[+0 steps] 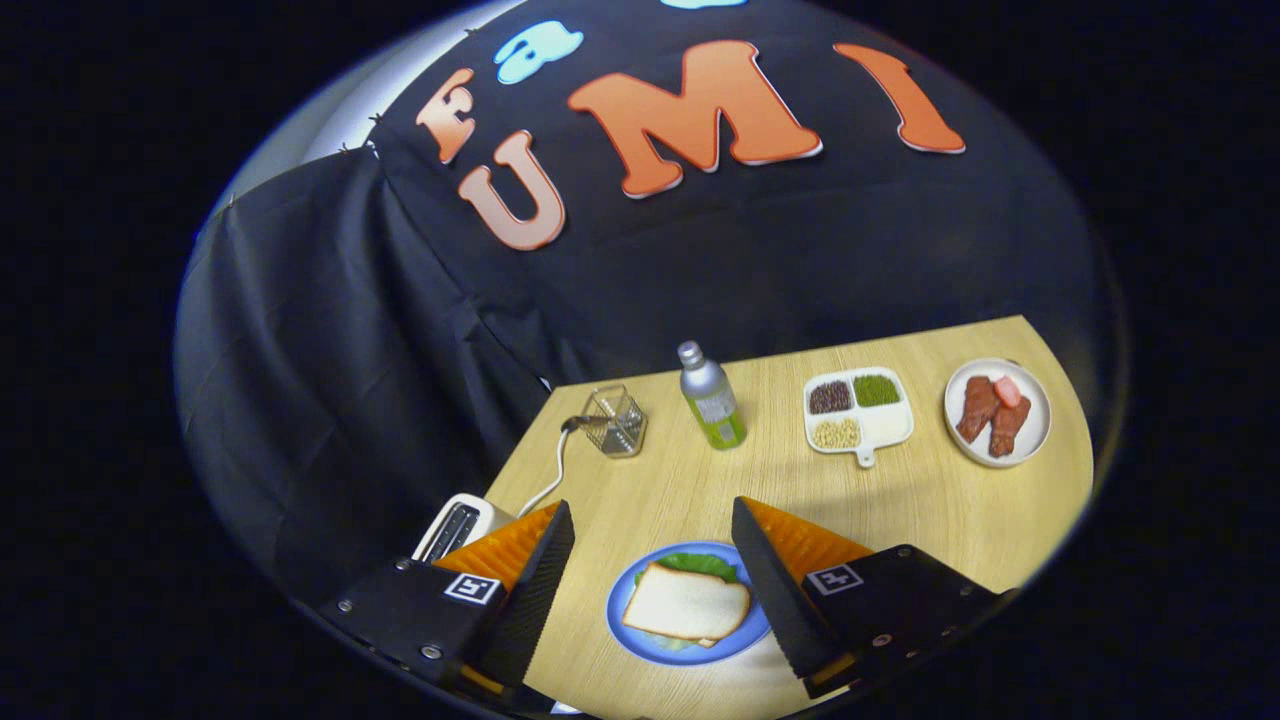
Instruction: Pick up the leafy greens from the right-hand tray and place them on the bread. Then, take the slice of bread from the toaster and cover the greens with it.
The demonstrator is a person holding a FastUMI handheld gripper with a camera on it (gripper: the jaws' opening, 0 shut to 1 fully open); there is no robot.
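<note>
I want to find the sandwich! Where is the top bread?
In the gripper view, the bread slice lies on the leafy greens on the blue plate, between the open gripper fingers.

No word or number is showing clearly enough to read. The gripper, low in the frame, is carrying the only plain signs: a left tag and a right tag, each a small black-and-white square pattern with no letters, sitting on the black block behind each finger. The fingers are standing wide apart with nothing between their pads, and the plate is lying just beyond and between them. Up the middle of the frame, the bottle is wearing a pale label, but its print is coming out too small to make out.
</note>
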